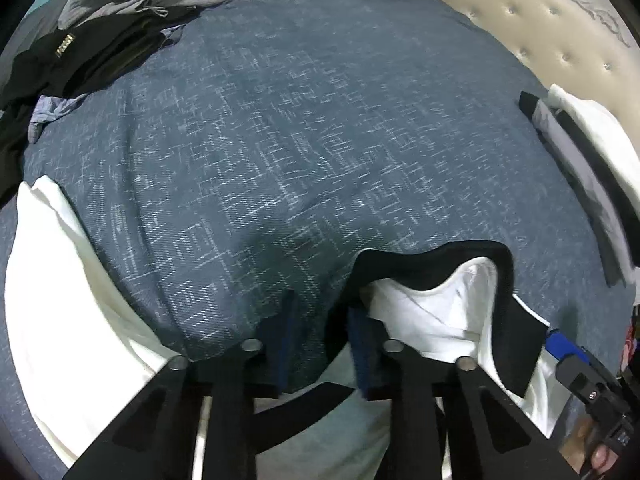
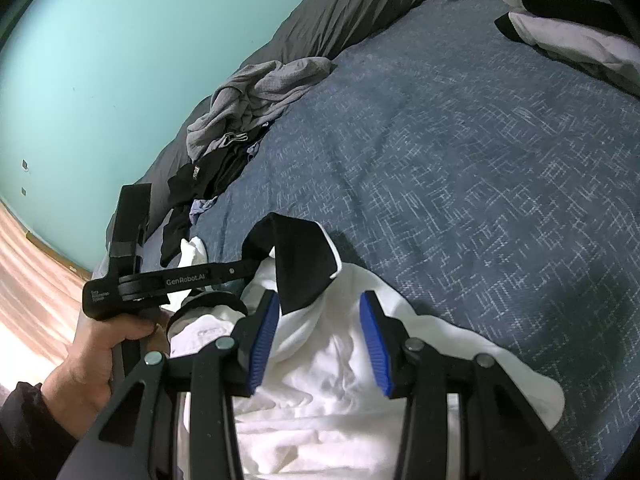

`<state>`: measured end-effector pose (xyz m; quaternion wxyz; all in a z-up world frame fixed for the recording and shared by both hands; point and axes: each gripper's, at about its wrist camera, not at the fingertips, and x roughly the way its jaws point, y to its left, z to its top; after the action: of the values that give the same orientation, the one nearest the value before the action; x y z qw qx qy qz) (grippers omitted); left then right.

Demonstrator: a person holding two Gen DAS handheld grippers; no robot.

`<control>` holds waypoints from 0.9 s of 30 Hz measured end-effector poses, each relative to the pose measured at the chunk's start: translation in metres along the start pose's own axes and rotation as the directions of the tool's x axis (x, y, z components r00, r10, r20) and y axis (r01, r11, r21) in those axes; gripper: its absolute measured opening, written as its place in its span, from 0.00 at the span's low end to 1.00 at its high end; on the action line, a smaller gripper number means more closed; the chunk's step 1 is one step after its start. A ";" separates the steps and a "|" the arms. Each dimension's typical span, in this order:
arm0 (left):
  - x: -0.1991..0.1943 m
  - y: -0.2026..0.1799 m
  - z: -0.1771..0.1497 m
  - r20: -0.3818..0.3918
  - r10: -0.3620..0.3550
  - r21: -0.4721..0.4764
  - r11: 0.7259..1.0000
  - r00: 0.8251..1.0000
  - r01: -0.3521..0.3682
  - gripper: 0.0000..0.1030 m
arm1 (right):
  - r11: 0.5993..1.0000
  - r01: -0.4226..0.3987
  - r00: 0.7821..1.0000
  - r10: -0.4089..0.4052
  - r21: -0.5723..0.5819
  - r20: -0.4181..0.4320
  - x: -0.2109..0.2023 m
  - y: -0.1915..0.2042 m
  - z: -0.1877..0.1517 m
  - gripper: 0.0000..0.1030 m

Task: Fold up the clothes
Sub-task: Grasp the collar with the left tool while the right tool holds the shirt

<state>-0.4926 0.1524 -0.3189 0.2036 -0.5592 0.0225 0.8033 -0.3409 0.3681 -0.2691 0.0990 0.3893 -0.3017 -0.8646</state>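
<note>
Left tongs [image 1: 320, 344] parted, right tongs [image 2: 318, 344] parted, both empty over the white black-collared cotton shirt [image 2: 320, 400].
Beyond the shirt, a folded white-and-black stack [image 2: 568, 28] sits finished; a crumpled grey and black pile [image 2: 248, 100] remains.

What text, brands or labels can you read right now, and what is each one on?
"GenRobot.AI": printed on the black arm of the left gripper, seen from the right wrist camera.
Small white print on the left gripper's body: too small to read.
Gold label on the black garment in the pile: too blurred to read.
Nothing readable elsewhere.
</note>
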 end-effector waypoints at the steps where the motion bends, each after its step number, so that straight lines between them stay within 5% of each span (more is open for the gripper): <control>1: -0.001 -0.001 -0.001 0.005 -0.001 0.003 1.000 1.000 0.001 0.16 | 1.000 0.000 1.000 0.000 0.000 -0.002 0.001 0.000 0.000 0.41; 6: -0.009 -0.004 -0.006 0.038 -0.015 0.021 1.000 0.999 0.014 0.04 | 1.000 0.002 1.000 -0.002 -0.006 -0.006 0.003 0.001 0.000 0.41; 21: -0.054 -0.032 -0.025 0.134 -0.055 0.106 0.994 0.989 0.040 0.03 | 1.000 -0.010 1.000 0.010 -0.016 -0.003 0.007 0.009 0.005 0.41; 27: -0.054 -0.032 -0.032 0.154 -0.077 0.100 0.993 0.985 0.062 0.03 | 1.000 -0.018 0.999 0.018 -0.011 -0.027 0.015 0.008 0.006 0.50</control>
<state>-0.4374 0.1566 -0.2754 0.2591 -0.4841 0.0247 0.8354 -0.3556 0.3582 -0.2700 0.1129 0.3977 -0.2989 -0.8601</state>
